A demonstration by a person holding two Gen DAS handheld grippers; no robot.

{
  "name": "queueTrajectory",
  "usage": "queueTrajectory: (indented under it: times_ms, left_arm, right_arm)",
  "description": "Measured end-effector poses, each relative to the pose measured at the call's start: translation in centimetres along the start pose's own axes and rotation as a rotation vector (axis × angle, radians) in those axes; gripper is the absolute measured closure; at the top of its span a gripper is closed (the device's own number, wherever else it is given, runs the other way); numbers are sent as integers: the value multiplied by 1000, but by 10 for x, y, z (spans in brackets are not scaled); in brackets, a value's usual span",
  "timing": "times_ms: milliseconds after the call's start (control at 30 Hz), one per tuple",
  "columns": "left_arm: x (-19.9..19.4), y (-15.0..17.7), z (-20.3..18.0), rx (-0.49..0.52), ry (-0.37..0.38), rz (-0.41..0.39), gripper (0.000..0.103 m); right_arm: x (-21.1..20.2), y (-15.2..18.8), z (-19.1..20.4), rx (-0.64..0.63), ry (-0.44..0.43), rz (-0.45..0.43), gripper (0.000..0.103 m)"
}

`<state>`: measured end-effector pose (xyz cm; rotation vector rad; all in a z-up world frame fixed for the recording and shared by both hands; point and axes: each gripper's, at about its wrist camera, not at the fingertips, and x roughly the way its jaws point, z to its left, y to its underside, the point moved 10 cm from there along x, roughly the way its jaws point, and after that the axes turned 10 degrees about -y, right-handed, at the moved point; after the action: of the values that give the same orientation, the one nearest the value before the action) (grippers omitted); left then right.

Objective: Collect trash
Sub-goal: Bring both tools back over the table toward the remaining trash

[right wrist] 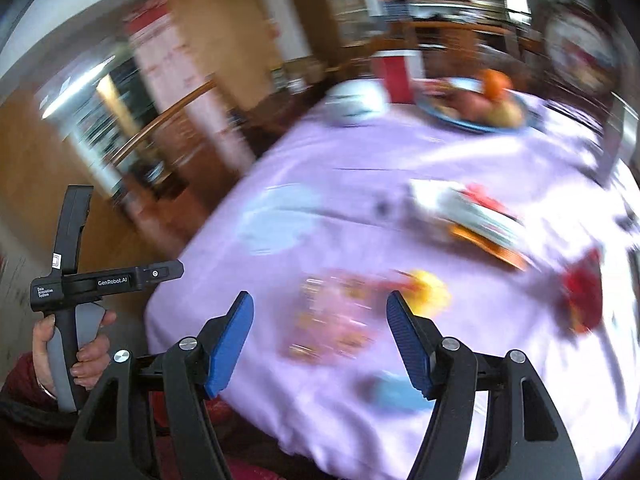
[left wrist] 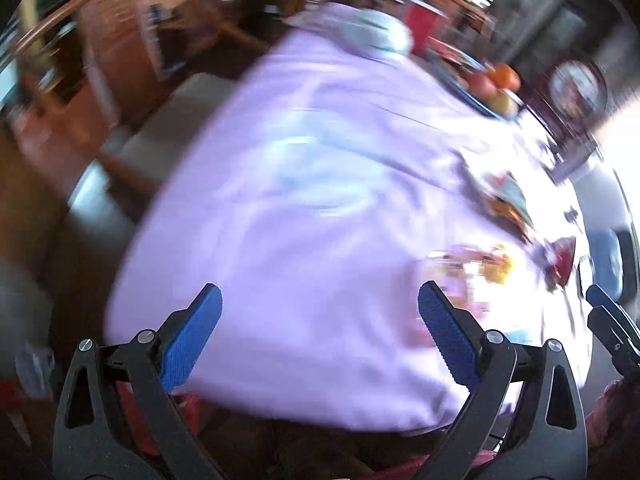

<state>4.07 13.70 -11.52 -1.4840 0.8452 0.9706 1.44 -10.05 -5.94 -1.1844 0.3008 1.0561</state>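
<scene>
Both views are blurred by motion. A table with a lilac cloth (right wrist: 332, 152) carries scattered trash: a pink wrapper (right wrist: 340, 320), a yellow scrap (right wrist: 432, 292), a red wrapper (right wrist: 582, 292), a white and orange packet (right wrist: 476, 216) and a blue scrap (right wrist: 400, 394). My right gripper (right wrist: 320, 316) is open and empty, just above the pink wrapper. My left gripper (left wrist: 320, 308) is open and empty over the cloth's (left wrist: 300, 200) near left part, with the pink wrapper (left wrist: 460, 276) to its right. The left gripper's handle (right wrist: 68, 280) shows in the right wrist view.
A blue plate of fruit (right wrist: 476, 108) stands at the far side, next to a red box (right wrist: 394, 74) and a white bowl (right wrist: 356, 100). The plate also shows in the left wrist view (left wrist: 480, 88). Wooden chairs and floor lie to the left of the table.
</scene>
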Motion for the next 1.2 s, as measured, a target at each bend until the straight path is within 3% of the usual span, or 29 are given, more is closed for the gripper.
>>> queueTrajectory:
  times_ms: [267,600,800,867,1033,1200]
  left_arm:
    - [18,-4,-134,213,98,15,8]
    - [60,6,-247,363,135,87,8]
    - [101,12,-253,346,74,161,8]
    - [112,10,-247,323,50,169,14]
    - [109,-4,-228,267,36,139,33]
    - [102,-14,-213,214,36,138,31]
  right_arm:
    - [-59,26,-84,108,130,-70,35]
    - [-104,32,-164,204,230,-126,35]
    - [-106,36,-185,209,244,-100,35]
    - [-105,36,-192,213,242,-92,35]
    - [-94,31,-198,215,213,-71,35]
    - [-70,23,-189,182,156,-35,35]
